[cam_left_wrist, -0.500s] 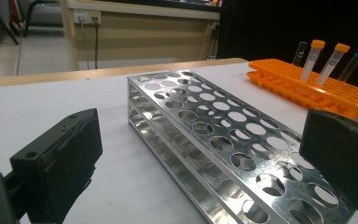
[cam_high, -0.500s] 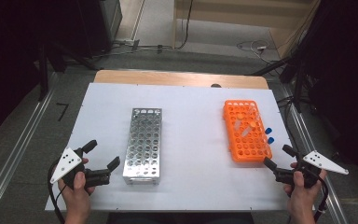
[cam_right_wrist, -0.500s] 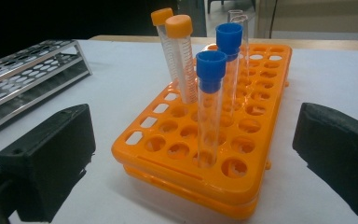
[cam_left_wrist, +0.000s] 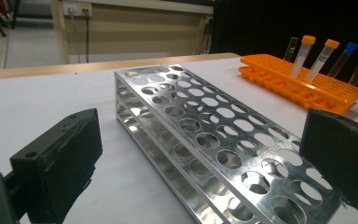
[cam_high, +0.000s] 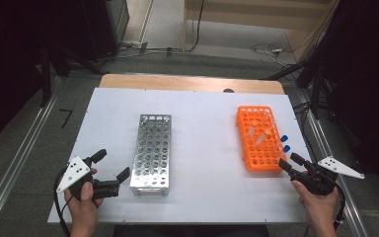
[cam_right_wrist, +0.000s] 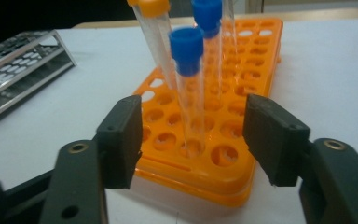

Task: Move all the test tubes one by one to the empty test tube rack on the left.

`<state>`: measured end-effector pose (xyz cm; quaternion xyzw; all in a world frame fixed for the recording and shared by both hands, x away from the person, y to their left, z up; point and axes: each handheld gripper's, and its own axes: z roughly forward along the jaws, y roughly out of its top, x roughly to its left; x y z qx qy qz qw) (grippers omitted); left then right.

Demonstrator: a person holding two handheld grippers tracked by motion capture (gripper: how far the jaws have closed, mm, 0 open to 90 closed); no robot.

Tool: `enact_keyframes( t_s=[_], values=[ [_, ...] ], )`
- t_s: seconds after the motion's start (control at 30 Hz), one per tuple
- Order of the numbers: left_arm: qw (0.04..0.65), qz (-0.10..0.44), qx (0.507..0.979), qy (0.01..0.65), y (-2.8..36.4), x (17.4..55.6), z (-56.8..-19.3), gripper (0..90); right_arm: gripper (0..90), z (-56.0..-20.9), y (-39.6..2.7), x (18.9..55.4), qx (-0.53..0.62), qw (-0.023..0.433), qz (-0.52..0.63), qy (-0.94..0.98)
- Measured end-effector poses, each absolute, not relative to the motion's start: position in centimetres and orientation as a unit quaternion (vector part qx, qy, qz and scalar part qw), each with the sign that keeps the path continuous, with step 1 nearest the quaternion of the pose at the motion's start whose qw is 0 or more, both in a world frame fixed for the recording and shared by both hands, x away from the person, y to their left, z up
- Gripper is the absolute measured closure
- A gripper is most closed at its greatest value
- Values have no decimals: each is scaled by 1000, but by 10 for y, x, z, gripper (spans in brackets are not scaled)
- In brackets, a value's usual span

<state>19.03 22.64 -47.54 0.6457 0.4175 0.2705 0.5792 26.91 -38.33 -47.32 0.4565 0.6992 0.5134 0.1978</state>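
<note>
A silver metal tube rack [cam_high: 151, 150] lies empty mid-table. To its right is an orange rack [cam_high: 259, 138] with a few capped tubes standing in it, two of them blue-capped [cam_high: 284, 138]. My left gripper [cam_high: 112, 164] is open beside the metal rack's near left corner. In the left gripper view the metal rack [cam_left_wrist: 214, 140] runs between the wide-set jaws of that gripper [cam_left_wrist: 203, 128]. My right gripper [cam_high: 287, 161] sits at the orange rack's near right corner, open. In the right gripper view a blue-capped tube [cam_right_wrist: 189, 84] stands in the orange rack [cam_right_wrist: 242, 70] just beyond the jaws, untouched.
The white tabletop [cam_high: 202, 113] ends in a wooden strip [cam_high: 187, 83] at the far edge. Metal rails run along both sides of the table. Orange-capped tubes [cam_left_wrist: 303, 53] lean in the orange rack beside the blue ones.
</note>
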Motion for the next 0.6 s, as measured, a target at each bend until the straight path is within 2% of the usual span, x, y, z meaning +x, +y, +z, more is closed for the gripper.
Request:
enact_keyframes(
  t_s=[0.23,0.47,0.53,0.57,0.6],
  values=[
    [579,269,648,415,224,191,-475,0,556,-485,-374,279,461,192,492,713],
    [579,269,648,415,223,190,-475,0,627,-490,-369,283,458,201,487,716],
    [577,269,650,415,222,189,-474,0,711,-492,-368,283,457,213,485,714],
    [577,270,650,414,221,189,-474,0,711,-492,-368,283,457,213,485,714],
    [577,270,651,413,221,189,-473,0,748,-492,-365,283,449,222,479,721]
  ],
)
